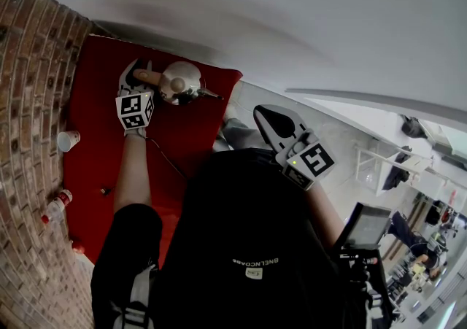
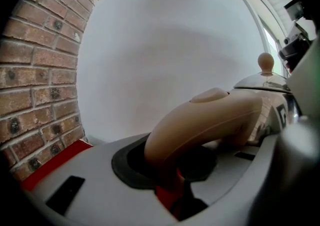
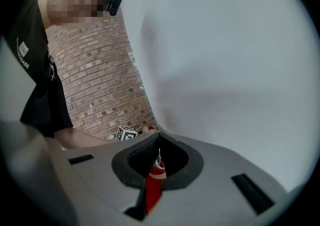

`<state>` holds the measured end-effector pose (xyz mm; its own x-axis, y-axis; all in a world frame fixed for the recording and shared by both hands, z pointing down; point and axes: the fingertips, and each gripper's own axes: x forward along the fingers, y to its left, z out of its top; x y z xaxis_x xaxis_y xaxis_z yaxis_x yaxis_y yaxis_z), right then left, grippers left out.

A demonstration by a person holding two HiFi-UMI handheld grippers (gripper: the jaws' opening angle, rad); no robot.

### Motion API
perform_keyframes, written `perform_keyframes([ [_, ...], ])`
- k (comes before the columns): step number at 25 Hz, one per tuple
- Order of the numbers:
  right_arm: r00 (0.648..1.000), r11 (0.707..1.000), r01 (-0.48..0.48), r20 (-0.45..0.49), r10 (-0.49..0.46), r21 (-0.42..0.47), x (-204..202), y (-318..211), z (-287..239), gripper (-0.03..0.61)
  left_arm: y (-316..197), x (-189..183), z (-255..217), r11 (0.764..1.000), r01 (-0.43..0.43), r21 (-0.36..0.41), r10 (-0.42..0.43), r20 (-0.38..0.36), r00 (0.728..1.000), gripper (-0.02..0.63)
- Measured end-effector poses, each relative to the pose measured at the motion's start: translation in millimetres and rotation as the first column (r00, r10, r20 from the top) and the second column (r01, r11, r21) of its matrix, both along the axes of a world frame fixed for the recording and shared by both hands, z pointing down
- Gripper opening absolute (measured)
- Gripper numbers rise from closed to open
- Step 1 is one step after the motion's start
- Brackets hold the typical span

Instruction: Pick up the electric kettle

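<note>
A white paper cup [image 1: 68, 141] and a red-capped bottle [image 1: 55, 208] sit on the red tabletop [image 1: 91, 109], both close beside the brick wall [image 1: 29, 65].

The right claw [image 3: 159, 138], jaws together, faces a brick wall [image 3: 100, 79].

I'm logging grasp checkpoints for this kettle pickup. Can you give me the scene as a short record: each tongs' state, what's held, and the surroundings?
left tongs: closed on the beige handle of the electric kettle
right tongs: shut, empty, held well apart from the kettle
kettle: steel body, beige lid knob, upright, over the red cloth
lifted: cannot tell
nearby: paper cup on the cloth by the brick wall
</note>
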<state>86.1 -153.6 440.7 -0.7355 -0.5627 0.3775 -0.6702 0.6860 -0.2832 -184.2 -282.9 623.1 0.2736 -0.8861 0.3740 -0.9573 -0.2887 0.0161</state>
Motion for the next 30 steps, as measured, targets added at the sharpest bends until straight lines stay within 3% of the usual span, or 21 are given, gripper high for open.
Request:
perform_keyframes([
  [14,1.000,1.000,0.012,0.006,-0.012,0.019,1.8,6.7,-2.3,0.008,8.0,0.5,-8.8,0.999,0.035,0.006,-0.035,0.003,0.999,0.100],
  [24,0.998,0.998,0.049,0.025,-0.050,0.042,-1.7,9.7,-8.4,0.007,5.3,-12.7,-50.4,0.992,0.118,0.034,-0.115,-0.061,0.991,0.103],
  [30,0.996,0.996,0.078,0.038,-0.080,0.043,0.6,6.8,-11.6,0.008,9.6,-9.3,-78.9,0.991,0.133,0.022,-0.132,-0.043,0.990,0.103],
])
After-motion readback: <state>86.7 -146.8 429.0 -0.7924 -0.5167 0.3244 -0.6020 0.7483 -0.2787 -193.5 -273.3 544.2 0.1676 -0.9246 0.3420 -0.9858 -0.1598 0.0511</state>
